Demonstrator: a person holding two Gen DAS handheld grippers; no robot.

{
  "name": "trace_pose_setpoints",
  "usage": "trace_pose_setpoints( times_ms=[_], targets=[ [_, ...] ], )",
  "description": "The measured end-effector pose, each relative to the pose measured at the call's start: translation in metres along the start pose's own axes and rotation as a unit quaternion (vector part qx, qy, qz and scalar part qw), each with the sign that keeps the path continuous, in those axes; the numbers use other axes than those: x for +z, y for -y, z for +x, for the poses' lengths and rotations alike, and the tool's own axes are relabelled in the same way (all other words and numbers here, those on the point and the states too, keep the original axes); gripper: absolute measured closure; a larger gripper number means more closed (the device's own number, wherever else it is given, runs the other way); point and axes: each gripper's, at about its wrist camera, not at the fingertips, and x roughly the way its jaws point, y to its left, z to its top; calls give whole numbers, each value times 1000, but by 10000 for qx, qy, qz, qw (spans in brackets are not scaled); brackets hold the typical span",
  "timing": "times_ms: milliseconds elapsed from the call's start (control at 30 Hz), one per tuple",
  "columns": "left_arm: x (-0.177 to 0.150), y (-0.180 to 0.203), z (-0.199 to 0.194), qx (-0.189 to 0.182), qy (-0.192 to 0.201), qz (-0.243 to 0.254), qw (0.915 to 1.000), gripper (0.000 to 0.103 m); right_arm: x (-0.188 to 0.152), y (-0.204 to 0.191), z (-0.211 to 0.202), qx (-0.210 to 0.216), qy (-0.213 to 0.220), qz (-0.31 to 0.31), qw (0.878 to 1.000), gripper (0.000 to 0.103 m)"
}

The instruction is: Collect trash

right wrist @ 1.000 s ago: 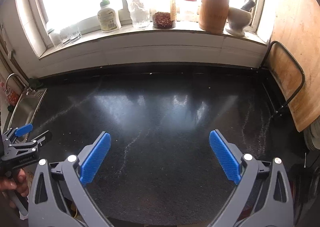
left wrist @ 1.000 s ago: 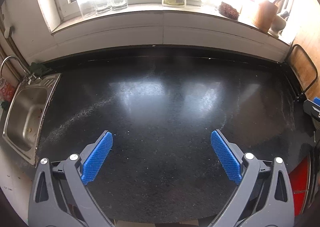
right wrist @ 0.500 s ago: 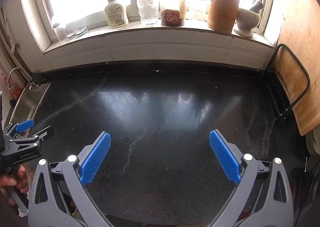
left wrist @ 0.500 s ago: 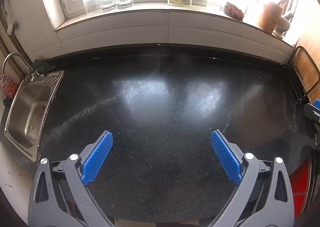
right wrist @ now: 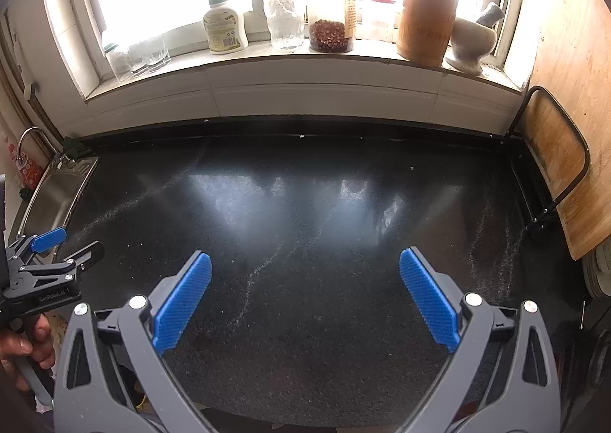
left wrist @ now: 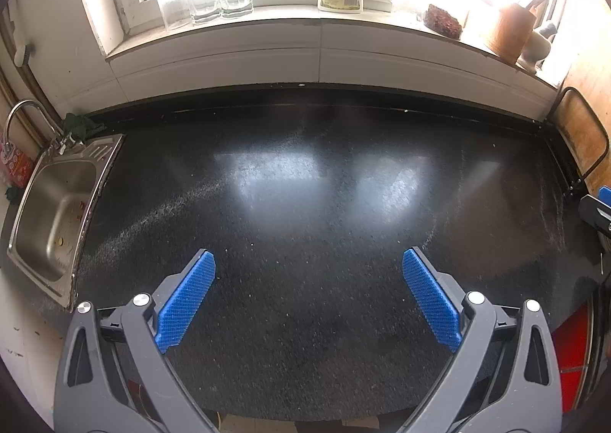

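My left gripper (left wrist: 307, 293) is open and empty above the black speckled countertop (left wrist: 305, 204). My right gripper (right wrist: 305, 291) is also open and empty above the same countertop (right wrist: 305, 211). The left gripper also shows at the left edge of the right wrist view (right wrist: 57, 253), held by a hand. No piece of trash shows on the countertop in either view, only small pale crumbs and dusty streaks. A red object (left wrist: 571, 349) shows at the lower right edge of the left wrist view, partly hidden.
A steel sink (left wrist: 49, 219) with a tap lies at the left. A windowsill (right wrist: 305, 55) holds glasses, a soap bottle (right wrist: 223, 26), jars, a wooden utensil holder (right wrist: 425, 28) and a mortar. A wooden board (right wrist: 553, 158) in a black rack stands at the right.
Both grippers have pulled back and tilted slightly, so the sill and sink sit lower in view. Both stay open and empty.
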Motion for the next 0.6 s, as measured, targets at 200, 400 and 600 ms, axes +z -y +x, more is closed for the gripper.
trace_pose_setpoints(
  times_ms=[200,400,600],
  targets=[
    [-3,1,-1,-9,2,-5,10000,7,-2,1,-2,-4,20,-18,10000,7],
    [-5,4,-3,-32,3,19,10000,7,-3,3,-3,-7,6,0,10000,7],
    [-5,7,-3,-28,2,46,10000,7,-6,5,-4,-5,-15,30,10000,7]
  ],
)
